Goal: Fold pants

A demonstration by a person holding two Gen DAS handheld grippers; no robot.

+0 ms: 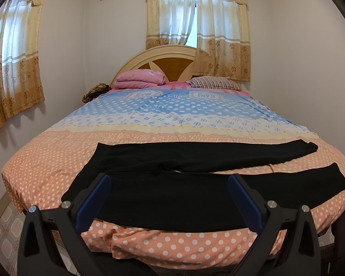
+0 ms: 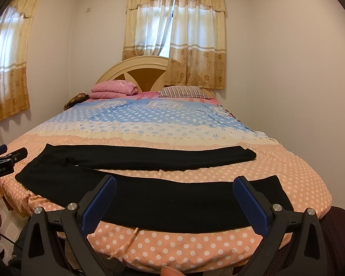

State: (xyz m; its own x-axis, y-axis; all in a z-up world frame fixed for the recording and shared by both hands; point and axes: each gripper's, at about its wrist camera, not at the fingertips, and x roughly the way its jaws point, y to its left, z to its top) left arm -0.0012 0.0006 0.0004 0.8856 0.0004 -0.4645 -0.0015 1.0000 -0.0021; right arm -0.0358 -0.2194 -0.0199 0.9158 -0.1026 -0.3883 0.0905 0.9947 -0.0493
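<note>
Both our grippers, left gripper (image 1: 170,181) and right gripper (image 2: 174,184), gape wide, holding nothing, above the bed's near edge (image 2: 172,246). Soft black pants (image 2: 149,197) lie flat across the dotted quilt (image 1: 172,115), waist at nine o'clock, legs toward three. Beyond, open quilt reaches the pillows (image 1: 138,78).

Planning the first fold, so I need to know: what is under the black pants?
The black pants lie flat on the polka-dot bedspread, legs spread apart, with bedspread showing between them. Whatever the fabric itself covers cannot be seen.
</note>
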